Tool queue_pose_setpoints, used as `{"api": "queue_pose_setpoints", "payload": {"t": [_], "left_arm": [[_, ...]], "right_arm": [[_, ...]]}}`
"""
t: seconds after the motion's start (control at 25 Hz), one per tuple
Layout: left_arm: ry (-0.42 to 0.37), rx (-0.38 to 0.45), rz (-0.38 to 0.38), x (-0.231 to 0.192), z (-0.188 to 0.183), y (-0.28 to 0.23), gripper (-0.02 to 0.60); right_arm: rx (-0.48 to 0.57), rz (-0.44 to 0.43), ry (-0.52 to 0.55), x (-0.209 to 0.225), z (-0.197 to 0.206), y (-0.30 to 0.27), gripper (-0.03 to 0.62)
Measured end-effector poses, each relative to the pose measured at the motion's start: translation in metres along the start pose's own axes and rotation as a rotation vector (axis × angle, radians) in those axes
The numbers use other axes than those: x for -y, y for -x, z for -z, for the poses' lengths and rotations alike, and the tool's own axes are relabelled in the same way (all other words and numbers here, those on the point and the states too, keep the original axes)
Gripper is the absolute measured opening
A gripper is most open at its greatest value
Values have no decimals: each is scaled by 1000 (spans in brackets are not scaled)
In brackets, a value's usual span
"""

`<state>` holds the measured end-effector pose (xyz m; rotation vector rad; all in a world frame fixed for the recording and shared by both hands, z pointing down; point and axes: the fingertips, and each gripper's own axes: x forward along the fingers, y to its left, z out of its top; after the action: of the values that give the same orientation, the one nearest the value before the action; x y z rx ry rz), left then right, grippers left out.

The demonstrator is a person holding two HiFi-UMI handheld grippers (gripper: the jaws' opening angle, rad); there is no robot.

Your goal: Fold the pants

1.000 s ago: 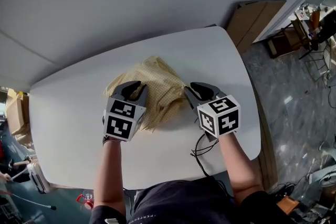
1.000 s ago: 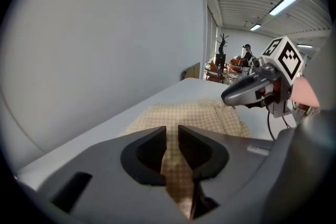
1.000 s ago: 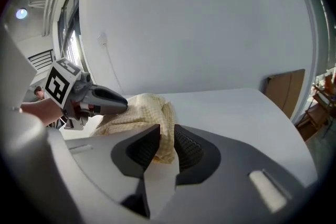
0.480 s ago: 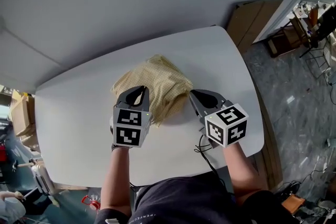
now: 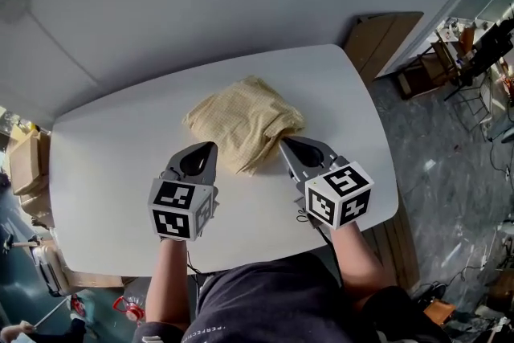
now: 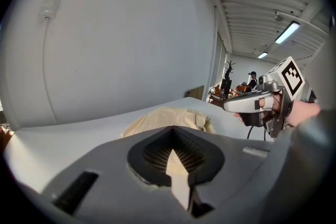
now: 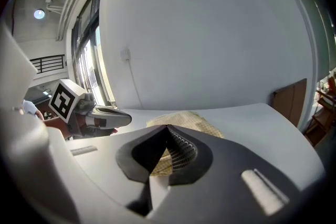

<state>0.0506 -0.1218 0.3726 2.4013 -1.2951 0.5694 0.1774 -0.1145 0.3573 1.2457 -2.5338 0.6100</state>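
Folded yellow checked pants (image 5: 245, 122) sit mid-table (image 5: 112, 157), just ahead of both grippers and between their tips. The left gripper (image 5: 210, 147) hangs by the bundle's near left side; its jaws have just been closing and now meet, nothing between them. The right gripper (image 5: 283, 142) is close to the near right edge, jaws together too, empty.

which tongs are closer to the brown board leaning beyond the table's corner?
Right. The right tongs sit on the board's side of the pants; the left tongs sit on the pants' other side, farther from it.
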Motion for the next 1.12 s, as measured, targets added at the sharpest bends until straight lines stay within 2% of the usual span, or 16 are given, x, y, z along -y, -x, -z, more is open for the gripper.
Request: {"api": "queue_pose_setpoints", "payload": {"t": [0.16, 0.4, 0.6, 0.84, 1.12], "left_arm": [[26, 28, 4, -4, 5, 29, -6], [104, 84, -21, -9, 26, 58, -6], [183, 72, 58, 1, 48, 66, -6], [131, 66, 65, 8, 50, 69, -6], [111, 68, 75, 12, 50, 71, -6]], "right_arm": [[6, -4, 27, -30, -3, 1, 0], [33, -2, 51, -63, 5, 1, 0], [40, 4, 56, -78, 18, 6, 2], [62, 16, 47, -83, 17, 9, 0], [62, 26, 51, -87, 21, 14, 0]]}}
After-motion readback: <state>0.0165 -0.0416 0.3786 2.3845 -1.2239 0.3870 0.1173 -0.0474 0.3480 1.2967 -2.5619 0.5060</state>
